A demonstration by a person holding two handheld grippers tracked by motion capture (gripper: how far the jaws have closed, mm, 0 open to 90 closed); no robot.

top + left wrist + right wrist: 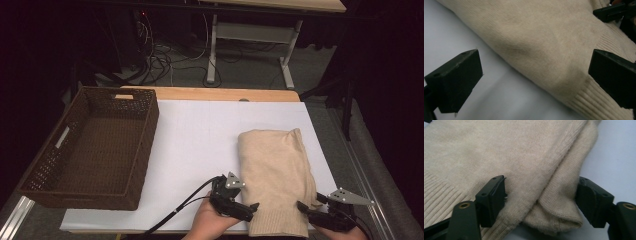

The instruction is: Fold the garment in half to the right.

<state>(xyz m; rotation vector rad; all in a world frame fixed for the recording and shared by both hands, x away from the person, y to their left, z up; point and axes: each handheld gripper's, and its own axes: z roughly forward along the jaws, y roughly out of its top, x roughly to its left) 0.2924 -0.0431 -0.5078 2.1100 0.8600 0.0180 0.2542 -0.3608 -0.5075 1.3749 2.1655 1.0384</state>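
The left gripper, a black two-jaw tool with a grey three-cornered plate on top and a black cable trailing back toward the near edge, sits in the person's left hand at the near left side of the folded beige knitted sweater. In the left gripper view its jaws stand wide apart: one hangs over the white table cover, the other over the ribbed hem of the sweater, with the garment's edge running between them and neither pad pressing on it. The right gripper, of the same black build, lies at the sweater's near right corner. In the right gripper view its jaws are parted around a thick fold of the sweater; the cloth lies between them, just beside both pads, but is not squeezed. The sweater rests flat on the right half of the white table cover, its ribbed hem at the near edge of the table. Well apart from it, at the far left, a dark brown rectangular woven basket with cut-out handles stands on the table, partly over the cover's left edge.
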